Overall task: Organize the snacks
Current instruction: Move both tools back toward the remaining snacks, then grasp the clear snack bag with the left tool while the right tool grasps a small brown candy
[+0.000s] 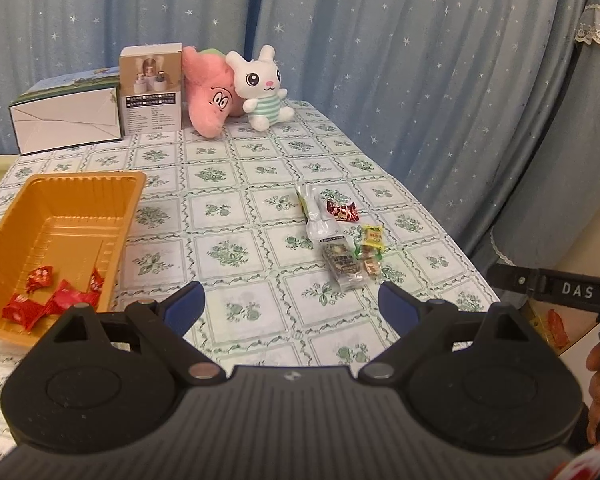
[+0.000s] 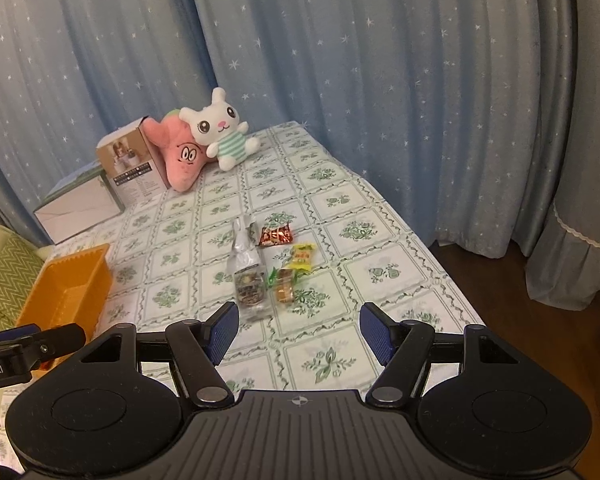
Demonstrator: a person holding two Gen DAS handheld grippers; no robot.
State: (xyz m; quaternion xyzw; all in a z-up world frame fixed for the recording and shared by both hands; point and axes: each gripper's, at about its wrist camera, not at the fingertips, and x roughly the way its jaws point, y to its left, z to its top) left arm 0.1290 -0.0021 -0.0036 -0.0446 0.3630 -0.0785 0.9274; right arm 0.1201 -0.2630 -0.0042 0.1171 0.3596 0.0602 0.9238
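Note:
An orange plastic tray point(image 1: 112, 240) sits at the left of the table and holds several red wrapped candies point(image 1: 56, 298); it also shows in the right wrist view point(image 2: 66, 292). A cluster of snacks lies right of centre: a silver packet point(image 1: 315, 216), a dark red packet point(image 1: 342, 211), a yellow candy point(image 1: 372, 236) and a clear nut bar point(image 1: 342, 266). My left gripper point(image 1: 292, 304) is open and empty, just short of the cluster. My right gripper point(image 2: 294, 332) is open and empty, just short of the nut bar point(image 2: 250, 284).
Two plush toys, a pink one point(image 1: 210, 88) and a white rabbit point(image 1: 262, 86), stand at the far edge beside two cardboard boxes point(image 1: 150, 88). Blue star curtains hang behind. The table's right edge point(image 2: 440, 256) drops to a wooden floor.

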